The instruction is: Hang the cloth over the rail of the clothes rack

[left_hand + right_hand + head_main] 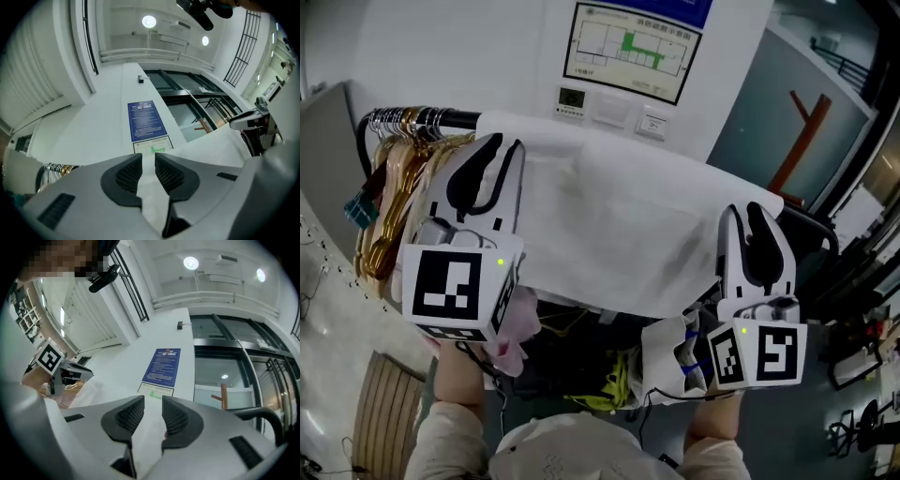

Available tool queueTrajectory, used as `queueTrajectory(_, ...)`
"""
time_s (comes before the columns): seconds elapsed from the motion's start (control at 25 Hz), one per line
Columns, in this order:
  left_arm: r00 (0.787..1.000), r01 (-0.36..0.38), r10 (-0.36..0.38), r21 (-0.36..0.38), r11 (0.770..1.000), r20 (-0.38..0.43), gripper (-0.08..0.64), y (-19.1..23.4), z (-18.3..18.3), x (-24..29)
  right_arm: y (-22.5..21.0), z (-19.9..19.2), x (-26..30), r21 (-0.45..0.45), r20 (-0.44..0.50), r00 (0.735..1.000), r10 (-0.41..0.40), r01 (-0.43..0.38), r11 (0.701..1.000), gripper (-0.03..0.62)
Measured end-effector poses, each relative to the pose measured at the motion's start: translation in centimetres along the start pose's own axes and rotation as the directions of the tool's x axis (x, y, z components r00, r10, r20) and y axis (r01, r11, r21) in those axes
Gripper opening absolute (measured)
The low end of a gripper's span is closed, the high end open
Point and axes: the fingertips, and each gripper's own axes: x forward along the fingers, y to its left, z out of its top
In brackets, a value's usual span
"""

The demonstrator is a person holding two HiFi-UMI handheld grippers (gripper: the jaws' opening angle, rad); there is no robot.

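A white cloth [609, 225] lies draped over the black rail [455, 119] of the clothes rack, its near edge hanging toward me. My left gripper [492, 155] is at the cloth's left end and my right gripper [745, 220] at its right end. In the left gripper view the jaws [148, 161] stand narrow, with the cloth [206, 147] running between the pads. The right gripper view shows the same: the gripper [153, 404] is closed on a strip of cloth [147, 437]. Both grippers point slightly upward toward the wall.
Gold and metal hangers [394, 187] crowd the rail's left end. A pink garment [520, 319] and a heap of clothes [600, 375] lie under the rack. A framed plan [628, 47] and wall switches hang behind. A red-brown wooden stand [802, 131] is at the right.
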Motion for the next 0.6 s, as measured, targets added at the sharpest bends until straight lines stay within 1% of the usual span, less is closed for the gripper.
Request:
queueTrajectory(0.08, 0.999, -0.012, 0.011, -0.033, 0.999, -0.035, 0.075, 0.4, -1.6, -0.4, -1.3, -1.2, -0.8, 0.027, -0.015, 0.998, -0.055, 0.056, 0.998, 0.107)
queueTrajectory(0.16, 0.997, -0.039, 0.035, -0.062, 0.997, -0.075, 0.077, 1.9, -2.9, -0.2, -2.9, -2.2, -1.2, 0.108, -0.028, 0.996, -0.081, 0.084, 0.991, 0.109)
queueTrajectory(0.24, 0.992, -0.076, 0.069, -0.069, 0.995, -0.103, 0.086, 3.5, -3.8, 0.0, -4.2, -2.8, -1.6, 0.210, -0.032, 0.997, -0.075, 0.080, 0.974, 0.112)
queueTrajectory(0.32, 0.989, -0.091, 0.083, -0.068, 0.994, -0.119, 0.098, 4.4, -4.3, 0.2, -5.2, -3.2, -1.8, 0.277, -0.041, 0.998, -0.051, 0.060, 0.959, 0.110)
queueTrajectory(0.4, 0.989, -0.086, 0.076, -0.078, 0.993, -0.129, 0.124, 4.8, -4.6, 0.4, -6.0, -3.3, -1.9, 0.288, -0.050, 0.998, -0.040, 0.053, 0.956, 0.112)
queueTrajectory(0.48, 0.988, -0.077, 0.063, -0.097, 0.992, -0.139, 0.161, 5.1, -4.8, 0.8, -6.3, -3.5, -1.7, 0.271, -0.065, 0.997, -0.034, 0.050, 0.961, 0.112)
queueTrajectory(0.6, 0.986, -0.032, 0.013, -0.113, 0.993, -0.166, 0.164, 4.9, -5.5, 1.8, -6.3, -3.6, -1.4, 0.265, -0.069, 0.997, -0.024, 0.041, 0.963, 0.111)
